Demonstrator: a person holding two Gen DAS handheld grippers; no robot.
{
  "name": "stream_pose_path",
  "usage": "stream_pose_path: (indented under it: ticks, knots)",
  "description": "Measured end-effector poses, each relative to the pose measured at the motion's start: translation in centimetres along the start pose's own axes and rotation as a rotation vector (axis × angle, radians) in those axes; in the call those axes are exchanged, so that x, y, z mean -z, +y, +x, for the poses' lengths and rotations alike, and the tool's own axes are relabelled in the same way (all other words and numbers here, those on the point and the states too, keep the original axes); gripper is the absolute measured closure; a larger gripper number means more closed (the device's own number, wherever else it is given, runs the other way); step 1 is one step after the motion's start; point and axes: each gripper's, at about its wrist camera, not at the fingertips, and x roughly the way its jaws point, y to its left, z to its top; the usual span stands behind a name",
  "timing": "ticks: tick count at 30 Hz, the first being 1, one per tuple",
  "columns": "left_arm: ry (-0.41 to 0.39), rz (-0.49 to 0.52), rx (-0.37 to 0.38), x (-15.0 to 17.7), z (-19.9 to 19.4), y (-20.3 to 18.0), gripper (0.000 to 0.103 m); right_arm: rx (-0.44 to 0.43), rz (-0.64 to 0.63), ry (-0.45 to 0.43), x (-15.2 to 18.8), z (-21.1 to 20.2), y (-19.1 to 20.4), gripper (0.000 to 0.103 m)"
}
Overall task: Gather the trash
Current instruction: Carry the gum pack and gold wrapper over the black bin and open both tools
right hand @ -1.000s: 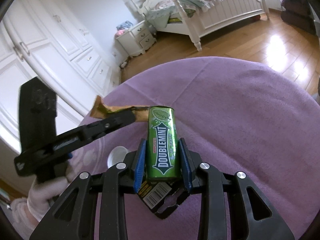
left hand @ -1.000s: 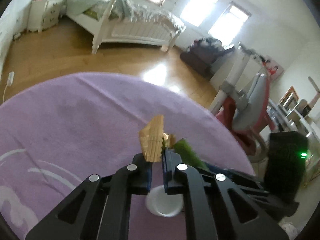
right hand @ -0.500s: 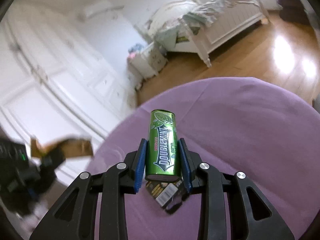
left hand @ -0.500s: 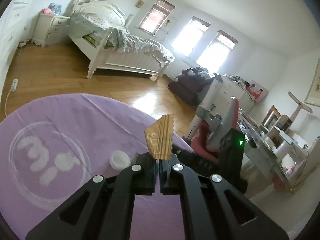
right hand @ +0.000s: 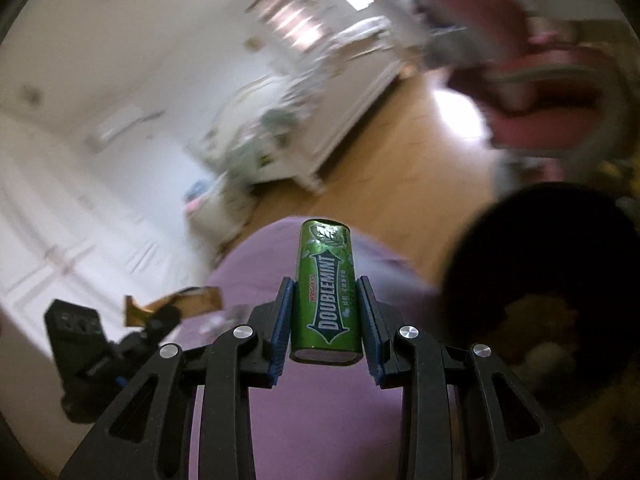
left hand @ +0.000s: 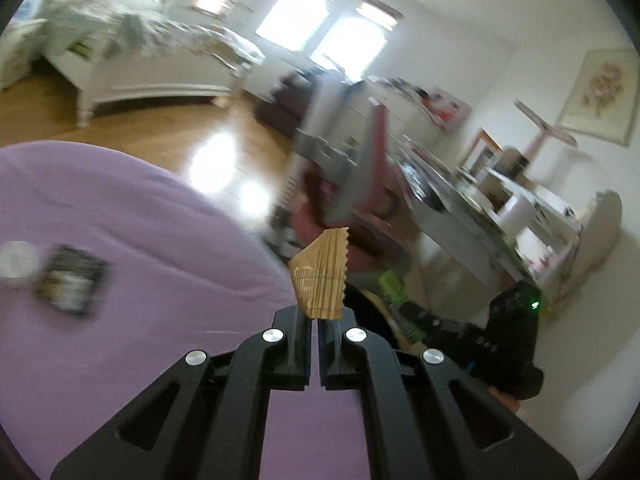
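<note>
Green foil catches the light: the Doublemint pack sits clamped upright in my right hand-held gripper, over the near edge of the purple table. My left hand-held gripper is pinched together on a tan wrapper scrap. The dark bin gapes just right of the pack. I should bring each piece squarely above that opening before loosening, one hand first, so neither flutters onto the floor.
</note>
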Motion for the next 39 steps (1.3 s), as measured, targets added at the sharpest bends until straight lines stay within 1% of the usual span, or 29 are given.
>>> stream_pose_path:
  ticks: [3, 5, 9, 13, 16, 20, 22, 23, 25, 26, 27, 29, 31, 35, 39]
  knots:
    - [0.059, 0.034, 0.049, 0.8, 4.1, -3.0, 0.100, 0.063, 0.084, -0.026, 0.0, -2.5, -5.0, 0.071]
    - [0.102, 0.054, 0.075, 1.1, 6.8, -4.8, 0.100, 0.093, 0.117, -0.035, 0.0, -3.7, -7.6, 0.071]
    - [0.170, 0.093, 0.091, 2.1, 10.5, -7.1, 0.100, 0.119, 0.164, -0.037, 0.5, -4.7, -11.2, 0.071]
    - [0.229, 0.108, 0.088, 2.8, 13.7, -8.2, 0.100, 0.128, 0.197, -0.036, 0.5, -5.0, -13.4, 0.071]
    - [0.254, 0.124, 0.083, 3.3, 14.8, -8.7, 0.100, 0.135, 0.208, -0.037, 0.3, -5.1, -14.6, 0.071]
    - [0.278, 0.132, 0.072, 3.6, 15.9, -9.1, 0.099, 0.140, 0.224, -0.027, 0.0, -4.3, -14.7, 0.071]
    - [0.293, 0.132, 0.045, 3.6, 16.6, -9.3, 0.095, 0.140, 0.235, -0.018, -0.1, -4.2, -14.8, 0.071]
    - [0.305, 0.130, 0.034, 3.6, 16.8, -9.3, 0.090, 0.144, 0.242, -0.013, -0.1, -4.1, -14.9, 0.070]
    - [0.326, 0.121, 0.007, 3.5, 17.1, -9.2, 0.059, 0.155, 0.264, -0.020, -0.2, -4.2, -14.8, 0.055]
    - [0.322, 0.114, -0.020, 3.4, 16.9, -9.0, 0.026, 0.164, 0.262, -0.037, -0.3, -4.5, -14.4, 0.042]
    - [0.301, 0.111, -0.037, 3.3, 16.5, -8.9, 0.014, 0.170, 0.254, -0.048, -0.4, -4.6, -14.2, 0.037]
    - [0.255, 0.114, -0.039, 2.9, 15.2, -8.5, 0.014, 0.169, 0.232, -0.046, -0.6, -4.7, -13.6, 0.037]
    - [0.248, 0.110, -0.057, 2.6, 14.3, -8.0, 0.014, 0.165, 0.215, -0.038, -0.6, -4.2, -12.9, 0.037]
    - [0.194, 0.087, -0.109, 1.6, 11.0, -5.8, 0.014, 0.148, 0.166, 0.000, -0.4, -2.4, -10.9, 0.037]
    - [0.116, 0.073, -0.231, 0.8, 6.1, -1.9, 0.014, 0.124, 0.070, 0.061, 0.2, 0.3, -6.9, 0.037]
